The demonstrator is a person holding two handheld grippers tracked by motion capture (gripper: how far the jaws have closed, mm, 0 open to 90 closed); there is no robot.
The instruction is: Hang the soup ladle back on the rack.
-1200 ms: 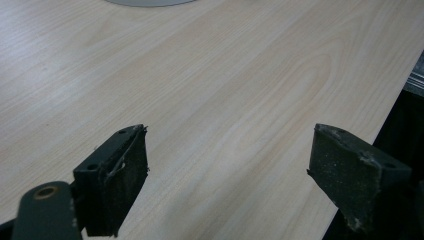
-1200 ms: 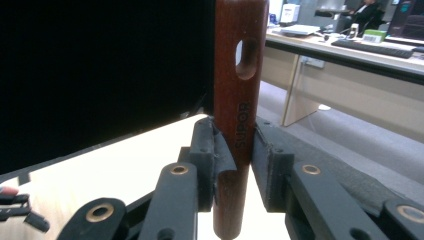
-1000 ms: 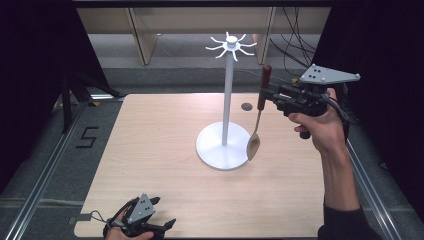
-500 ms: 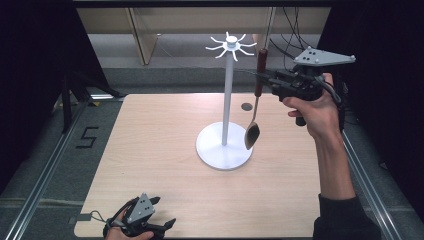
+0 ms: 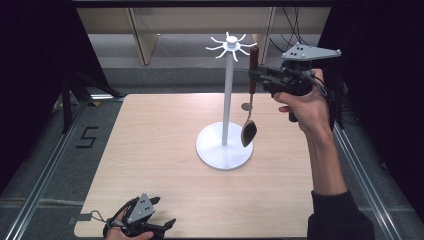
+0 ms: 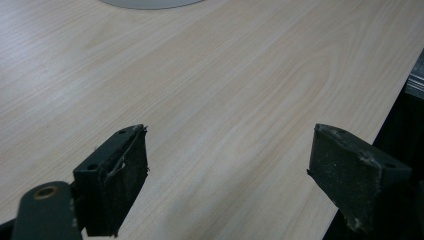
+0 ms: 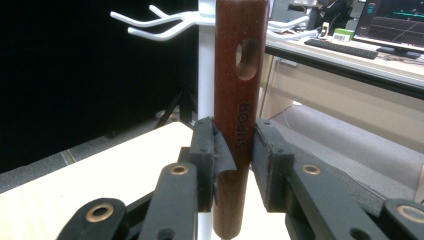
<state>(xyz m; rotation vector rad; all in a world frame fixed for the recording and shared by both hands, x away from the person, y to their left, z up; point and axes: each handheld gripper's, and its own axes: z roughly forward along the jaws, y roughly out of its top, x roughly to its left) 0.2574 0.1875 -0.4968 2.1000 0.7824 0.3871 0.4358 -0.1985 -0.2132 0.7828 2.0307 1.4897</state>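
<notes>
The right gripper (image 5: 256,75) is up high beside the white hook stand (image 5: 227,95), its jaws clenched on the dark wooden handle of a spoon (image 5: 249,131). The spoon hangs upright in the air, its bowl down over the right edge of the stand's round base, its handle top just beside the ring of hooks at the crown. From the right gripper view, the handle (image 7: 239,100) reads "SUPOR" and has a hanging hole near its end, level with the white hooks (image 7: 165,22) behind it. The left gripper (image 5: 165,226) rests low at the near edge of the wooden table (image 5: 150,145), well apart from the stand, jaws released and spread with bare tabletop between them.
</notes>
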